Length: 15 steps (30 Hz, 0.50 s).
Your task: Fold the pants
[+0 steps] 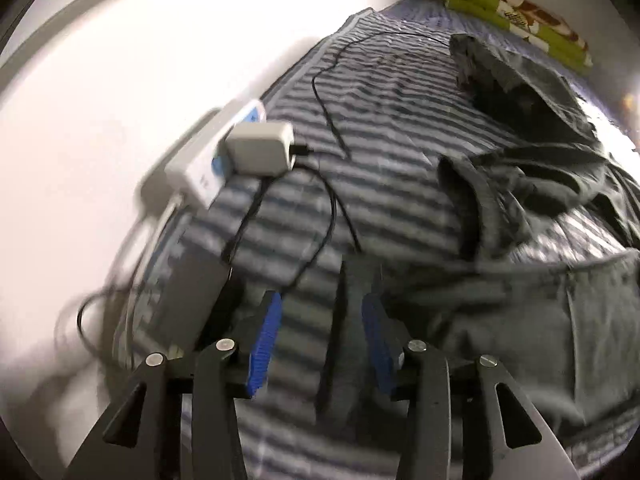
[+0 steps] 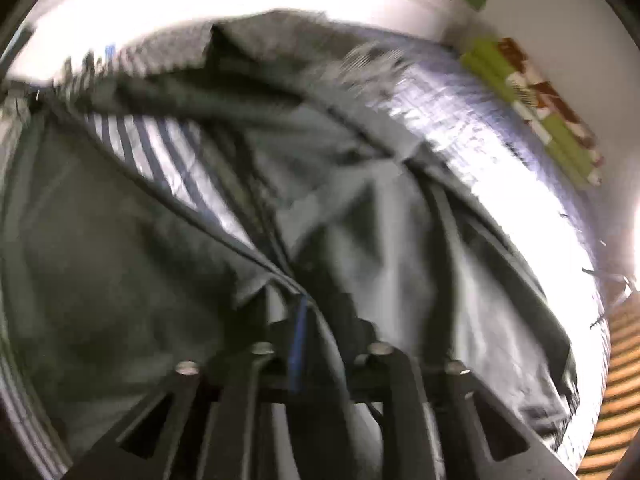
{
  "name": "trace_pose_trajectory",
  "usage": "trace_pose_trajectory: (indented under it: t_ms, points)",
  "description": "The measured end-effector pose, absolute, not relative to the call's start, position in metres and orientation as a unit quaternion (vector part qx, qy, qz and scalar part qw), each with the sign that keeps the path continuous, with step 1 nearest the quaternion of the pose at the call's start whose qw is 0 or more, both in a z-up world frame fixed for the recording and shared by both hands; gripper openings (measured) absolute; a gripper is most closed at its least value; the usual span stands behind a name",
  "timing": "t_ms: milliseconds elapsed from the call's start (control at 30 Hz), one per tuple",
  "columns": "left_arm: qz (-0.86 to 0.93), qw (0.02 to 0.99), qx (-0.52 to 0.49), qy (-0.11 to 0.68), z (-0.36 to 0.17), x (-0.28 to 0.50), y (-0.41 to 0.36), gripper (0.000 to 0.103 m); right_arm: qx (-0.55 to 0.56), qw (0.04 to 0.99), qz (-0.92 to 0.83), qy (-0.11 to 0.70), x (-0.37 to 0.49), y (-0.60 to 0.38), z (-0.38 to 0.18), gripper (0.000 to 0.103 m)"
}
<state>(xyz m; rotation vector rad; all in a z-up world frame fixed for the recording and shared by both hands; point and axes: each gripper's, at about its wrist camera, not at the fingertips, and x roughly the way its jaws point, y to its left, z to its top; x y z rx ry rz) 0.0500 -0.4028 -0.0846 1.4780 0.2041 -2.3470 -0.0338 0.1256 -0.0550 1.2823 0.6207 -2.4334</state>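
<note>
Your grey pants (image 1: 520, 208) lie crumpled on the striped bed (image 1: 400, 92). Left fingers (image 1: 320, 340) gape, a fold between them; right fingers (image 2: 320, 344) look closed on cloth — blurred. Beside the pants: one charger (image 1: 260, 148), one power strip (image 1: 208, 172), trailing cable (image 1: 328, 112).

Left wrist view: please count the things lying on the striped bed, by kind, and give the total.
Pants: 1
Power strip: 1
Charger: 1
Black cable: at least 1; blur hides whether the strands are separate
Green folded bedding: 1
Total: 5 at least
</note>
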Motion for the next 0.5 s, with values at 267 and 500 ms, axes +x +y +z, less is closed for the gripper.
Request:
trace_pose_trajectory:
  t_ms: [267,500]
  points:
    - [-0.82,0.149,0.543,0.102,-0.106,0.096,-0.384,0.065,0.442,0.077,-0.893,0.043,0.086,0.228,-0.012,0.036]
    - [-0.821,0.157,0.536,0.114,-0.129,0.089,-0.368,0.038,0.503,-0.02,-0.851,-0.149,0.2,0.326,-0.055,0.038]
